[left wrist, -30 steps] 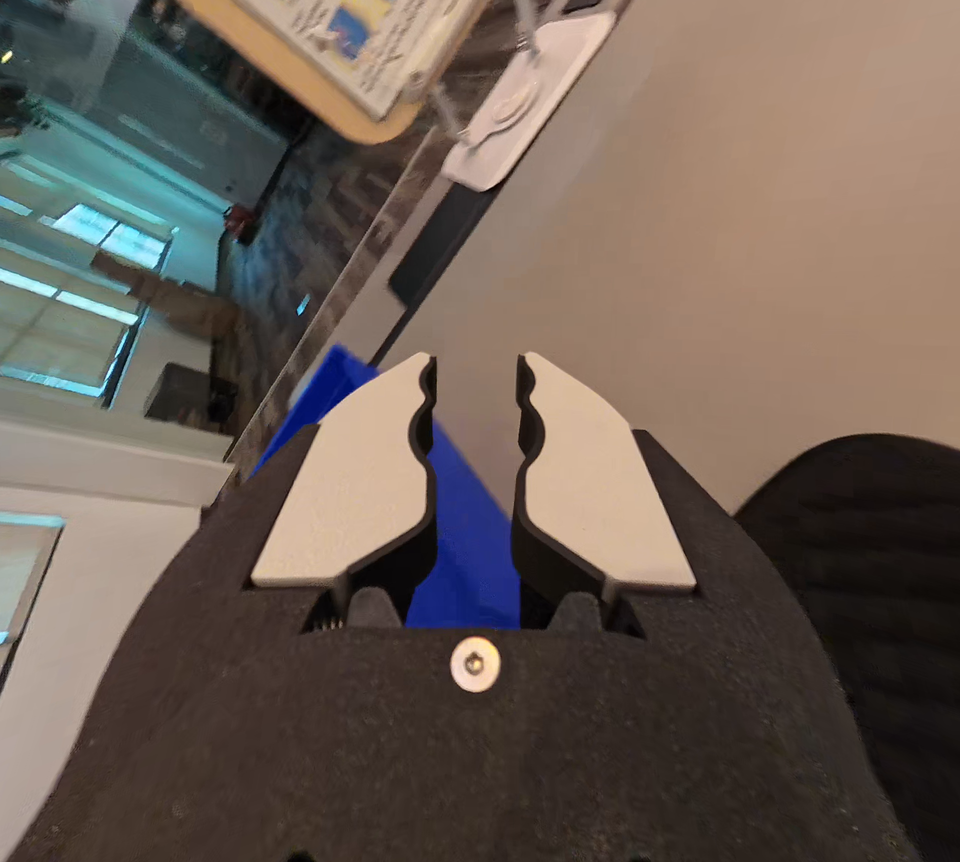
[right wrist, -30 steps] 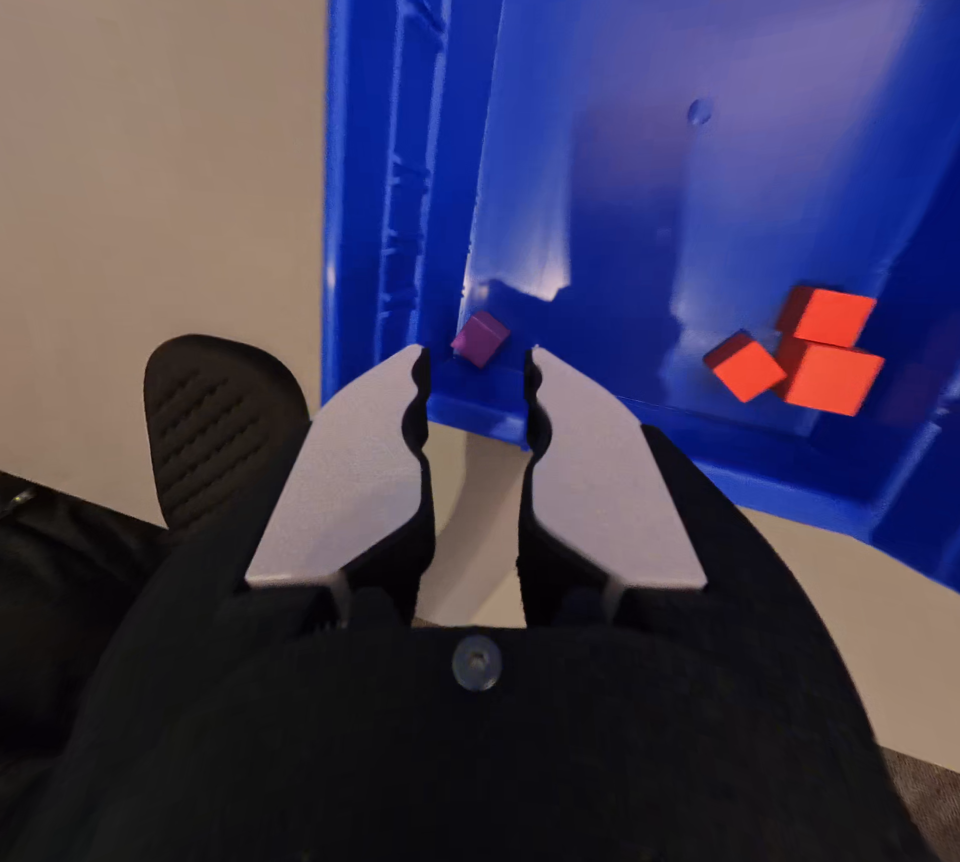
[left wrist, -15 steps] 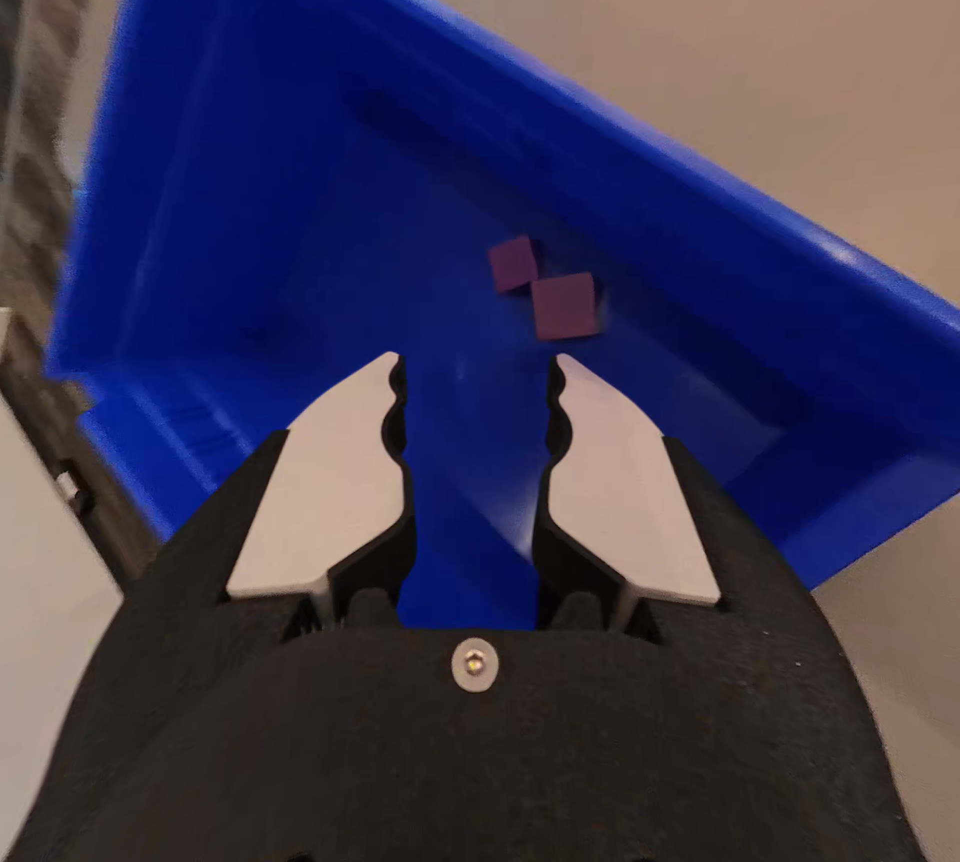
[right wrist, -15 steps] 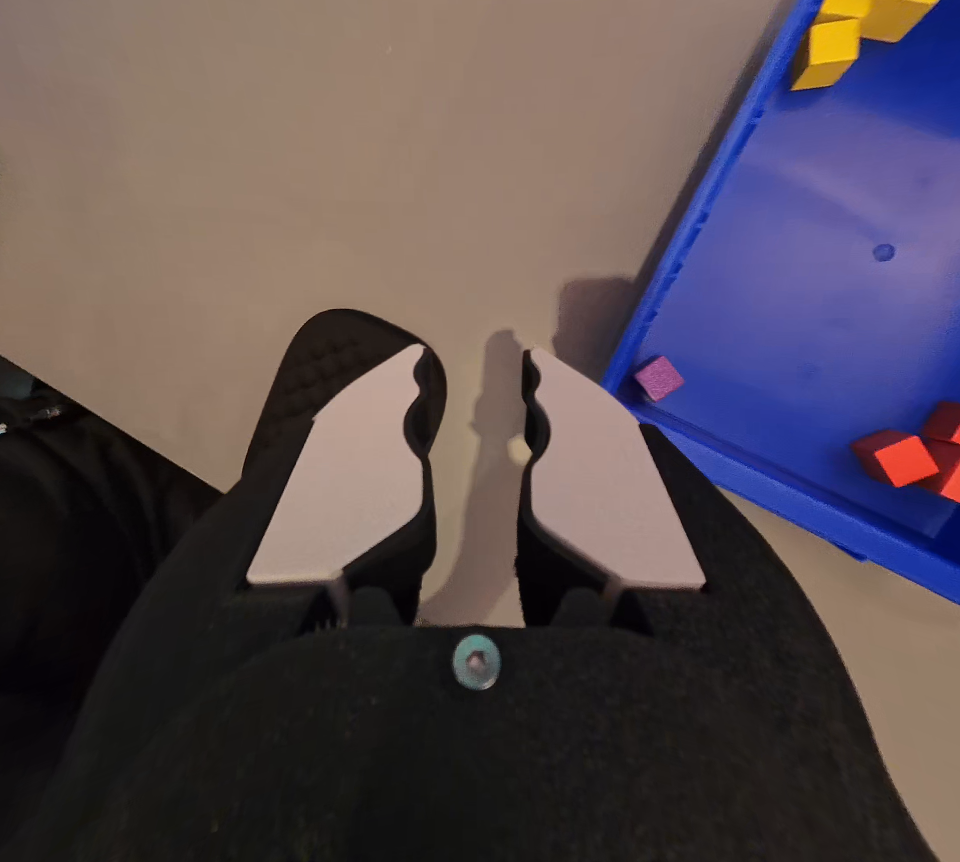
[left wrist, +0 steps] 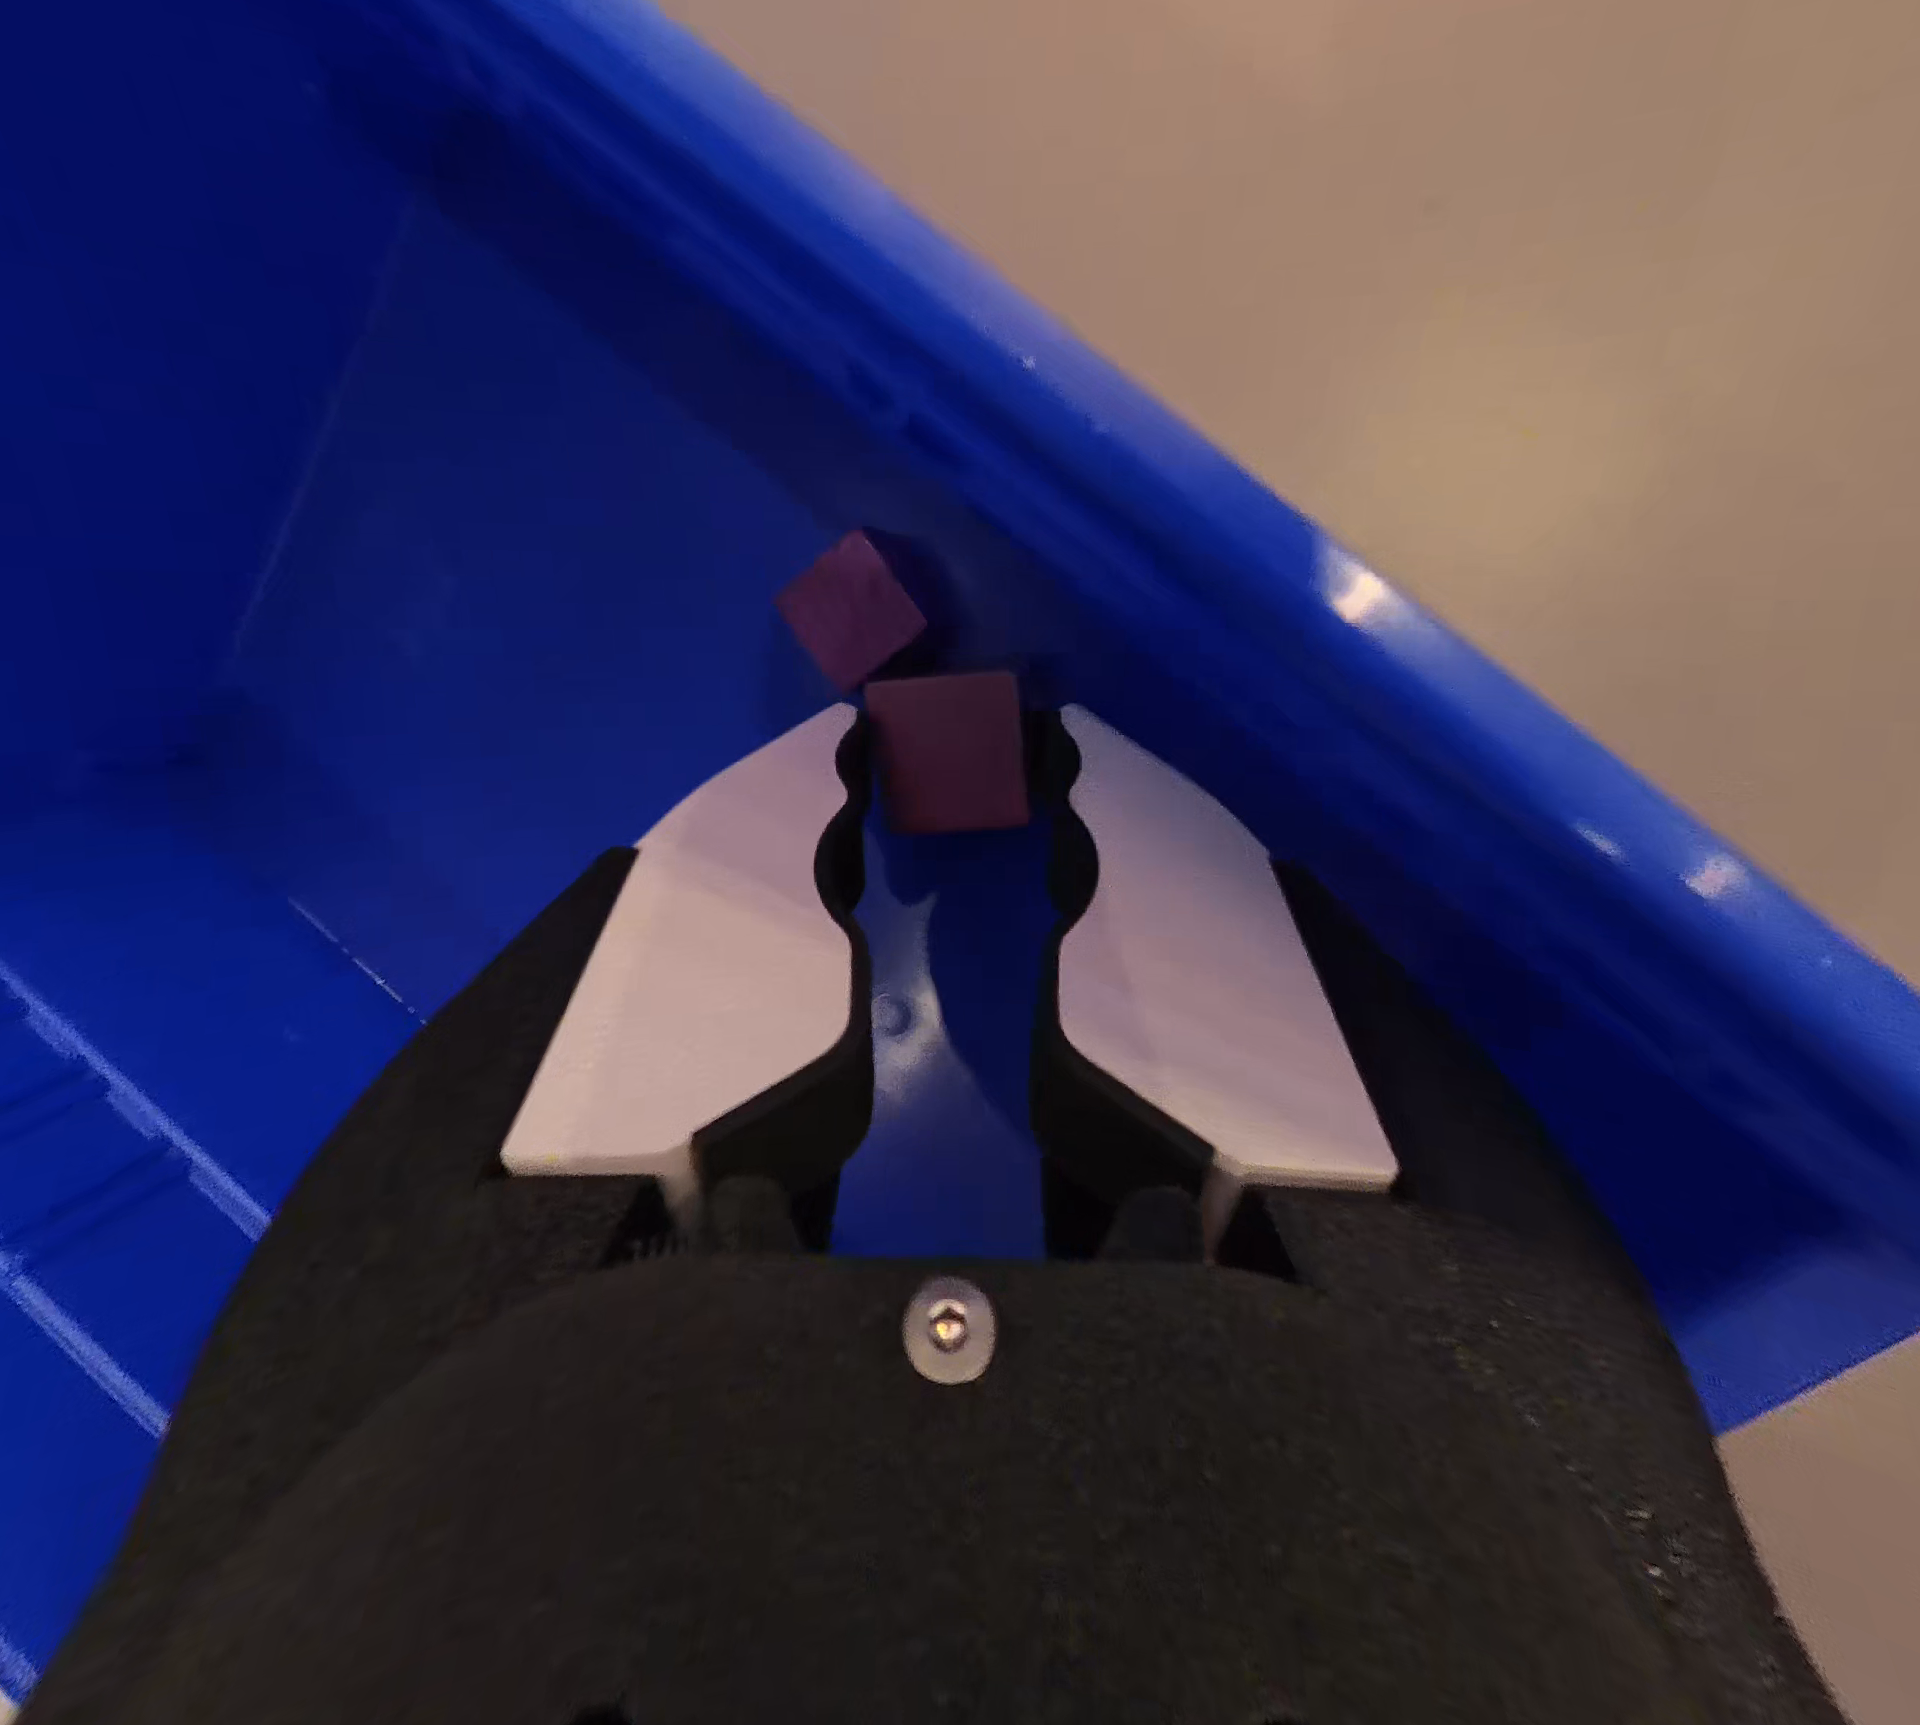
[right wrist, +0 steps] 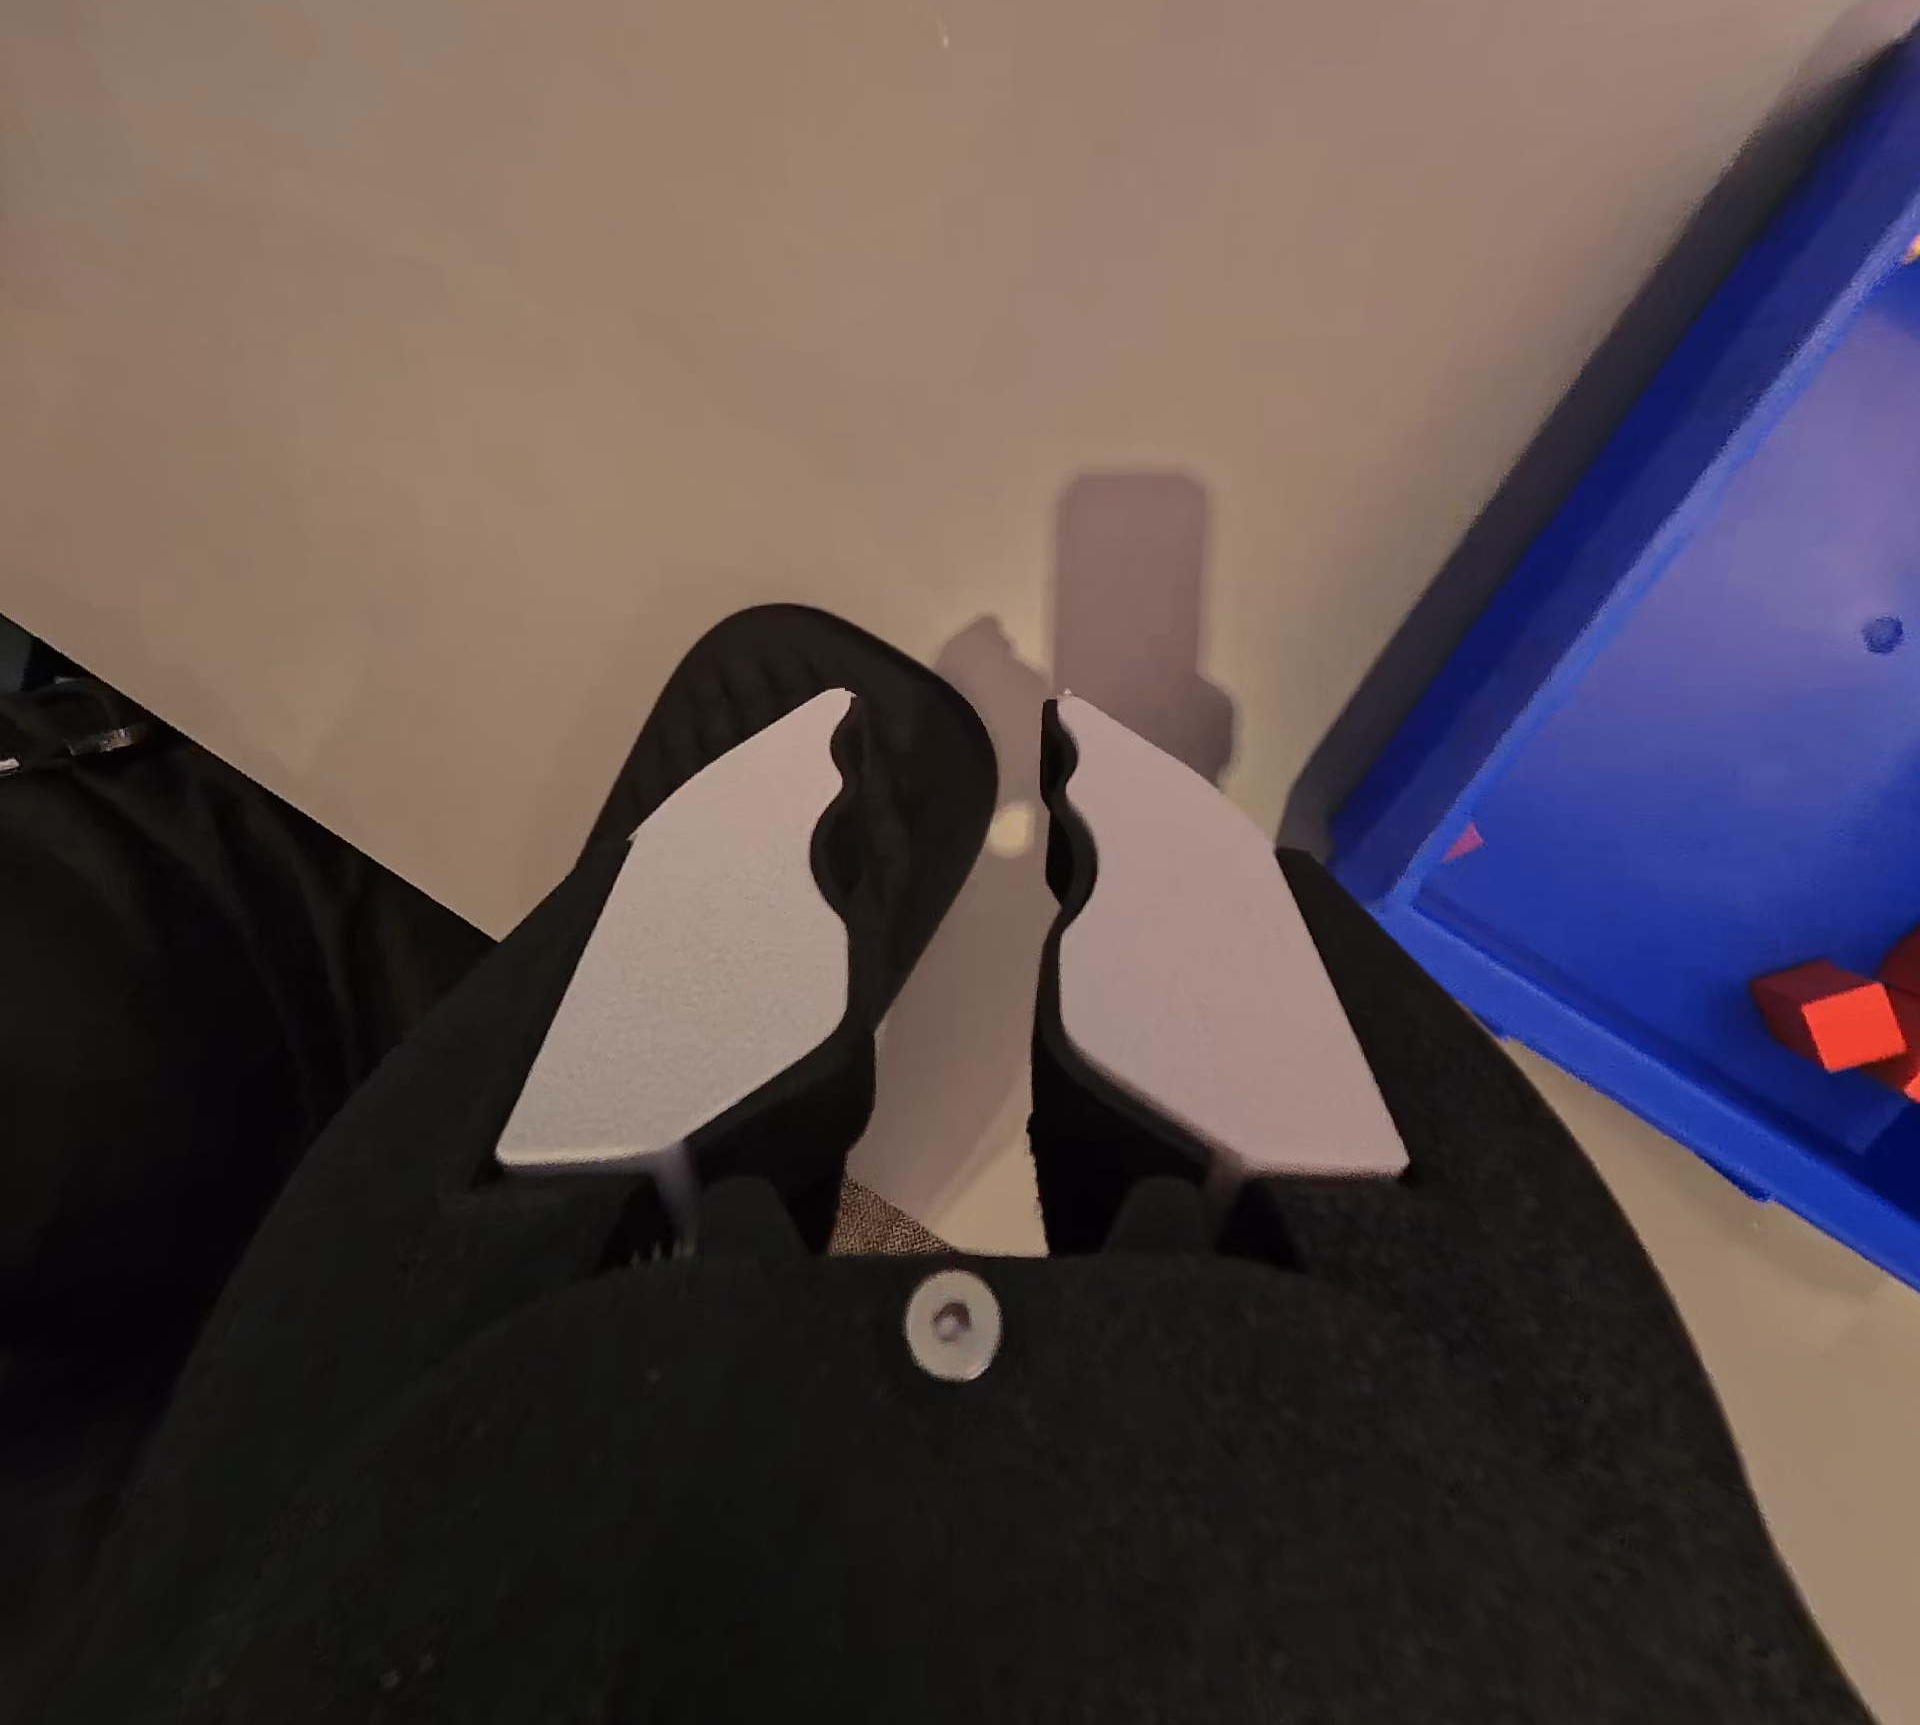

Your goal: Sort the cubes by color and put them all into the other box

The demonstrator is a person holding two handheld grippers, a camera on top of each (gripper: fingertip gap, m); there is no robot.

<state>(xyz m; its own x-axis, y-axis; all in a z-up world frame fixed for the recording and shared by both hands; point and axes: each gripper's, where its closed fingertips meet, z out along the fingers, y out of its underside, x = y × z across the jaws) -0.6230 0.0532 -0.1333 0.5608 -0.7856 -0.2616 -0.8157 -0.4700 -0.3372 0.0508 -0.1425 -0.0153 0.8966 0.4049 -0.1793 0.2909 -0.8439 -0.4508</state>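
Observation:
In the left wrist view a blue box [left wrist: 1195, 553] holds two purple cubes by its right wall. My left gripper [left wrist: 954, 714] is down inside the box. Its fingertips sit snug against both sides of the nearer purple cube [left wrist: 948, 756]. The second purple cube [left wrist: 852, 610] lies just beyond, touching the first at a corner. My right gripper [right wrist: 948, 709] is open and empty over the beige table [right wrist: 623, 221]. To its right the other blue box [right wrist: 1621, 636] holds red cubes [right wrist: 1849, 1031] and, in its near corner, a sliver of a purple cube [right wrist: 1465, 842].
A black chair armrest [right wrist: 748, 678] lies under the right gripper's left finger at the table edge. Dark clothing [right wrist: 156, 948] fills the lower left of the right wrist view. Beige table [left wrist: 1455, 117] shows beyond the left box's wall.
My left gripper swung down into its box, reached the purple cubes and narrowed around the nearer one. My right gripper drew back left from the other box, staying open.

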